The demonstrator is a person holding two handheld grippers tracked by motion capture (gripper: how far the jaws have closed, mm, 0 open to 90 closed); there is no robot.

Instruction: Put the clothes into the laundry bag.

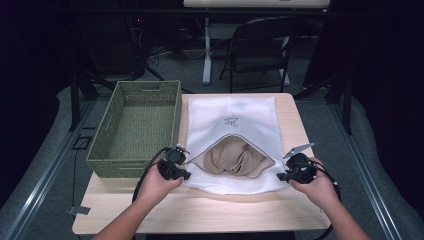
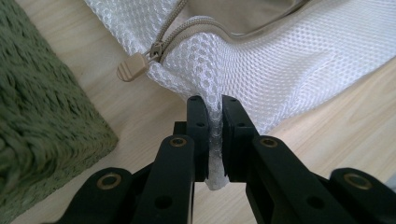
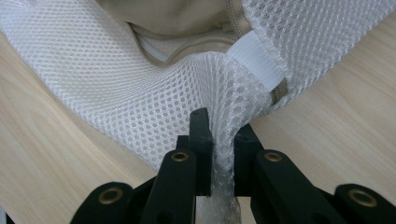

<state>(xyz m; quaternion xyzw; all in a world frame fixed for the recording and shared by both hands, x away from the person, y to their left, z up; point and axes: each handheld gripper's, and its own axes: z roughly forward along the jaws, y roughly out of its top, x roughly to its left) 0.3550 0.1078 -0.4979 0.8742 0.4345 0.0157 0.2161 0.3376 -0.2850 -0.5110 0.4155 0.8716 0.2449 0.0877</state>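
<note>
Nearest the lens, two forearms reaching in from the table's near edge, a gripper in each hand. Left gripper [image 1: 175, 167] clamped on the near left corner of a white mesh laundry bag [image 1: 232, 125]; in the left gripper view, jaws closed almost flat on a pinched fold of mesh [image 2: 214, 135], just below the tan zipper pull [image 2: 133, 67]. Right gripper [image 1: 294, 172] likewise closed on the bag's near right corner; in the right gripper view, jaws nipped tight on a bunched pleat of mesh [image 3: 223, 140], beside the white sewn tab [image 3: 257, 58] at the zipper's end. Bag lying flat on the wooden table [image 1: 200, 210], mouth unzipped and gaping toward the person, beige garment [image 1: 232, 157] bunched inside. Held at both lower corners, probably to keep the opening spread and the fabric taut, or to ready a lift or a tip-out. Green woven basket [image 1: 137, 125] standing just left of the bag, touching or nearly touching its edge, a likely destination for the contents. Folding chair [image 1: 260, 47] beyond the far edge of the table.
</note>
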